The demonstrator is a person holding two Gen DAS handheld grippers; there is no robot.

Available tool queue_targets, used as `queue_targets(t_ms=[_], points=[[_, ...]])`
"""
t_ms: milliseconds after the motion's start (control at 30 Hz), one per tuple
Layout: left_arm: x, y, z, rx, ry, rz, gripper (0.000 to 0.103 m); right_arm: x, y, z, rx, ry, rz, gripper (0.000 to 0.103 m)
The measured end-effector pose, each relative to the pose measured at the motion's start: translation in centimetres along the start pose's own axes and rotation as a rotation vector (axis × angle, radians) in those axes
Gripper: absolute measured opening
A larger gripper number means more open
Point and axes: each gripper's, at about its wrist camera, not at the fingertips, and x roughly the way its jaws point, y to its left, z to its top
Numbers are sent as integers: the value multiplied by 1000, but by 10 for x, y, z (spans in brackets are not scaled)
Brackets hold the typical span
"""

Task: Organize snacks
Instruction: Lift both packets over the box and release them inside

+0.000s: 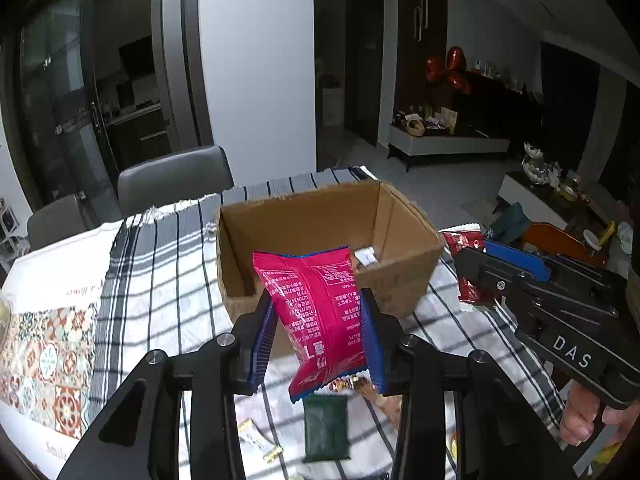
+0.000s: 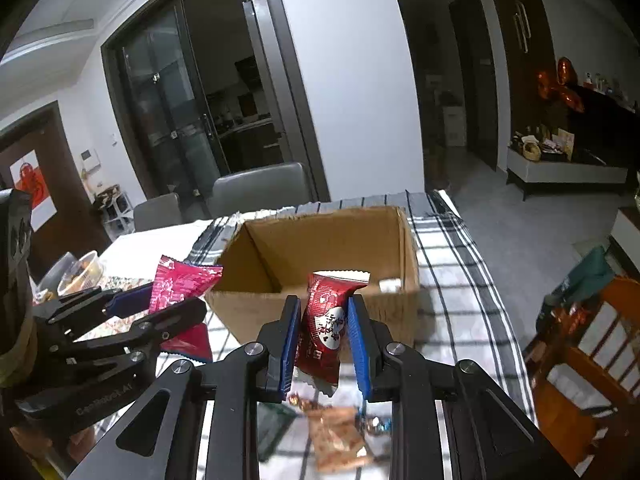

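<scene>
An open cardboard box stands on the striped tablecloth; it also shows in the right wrist view. My left gripper is shut on a pink snack packet and holds it above the table just in front of the box. My right gripper is shut on a dark red snack packet, also in front of the box. The right gripper shows at the right in the left wrist view, the left gripper at the left in the right wrist view. A small white item lies inside the box.
Loose snacks lie on the cloth below the grippers: a dark green packet, small wrapped candies and an orange-brown packet. Grey chairs stand behind the table. A wooden chair is at the right. Food containers sit at the left.
</scene>
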Motion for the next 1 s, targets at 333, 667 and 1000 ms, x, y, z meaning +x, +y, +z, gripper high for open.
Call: queue_targets(t_ms=[333,667,1000], points=[[33,11,29,6,3,-1,39,40,-4,35,-40,15,16,25],[71,23,50,23,0,20,49,81,-13,55,-88,33,-4,33],[57,22,44,11,-10,39,58,69,-13,50,-106,21,-24,40]])
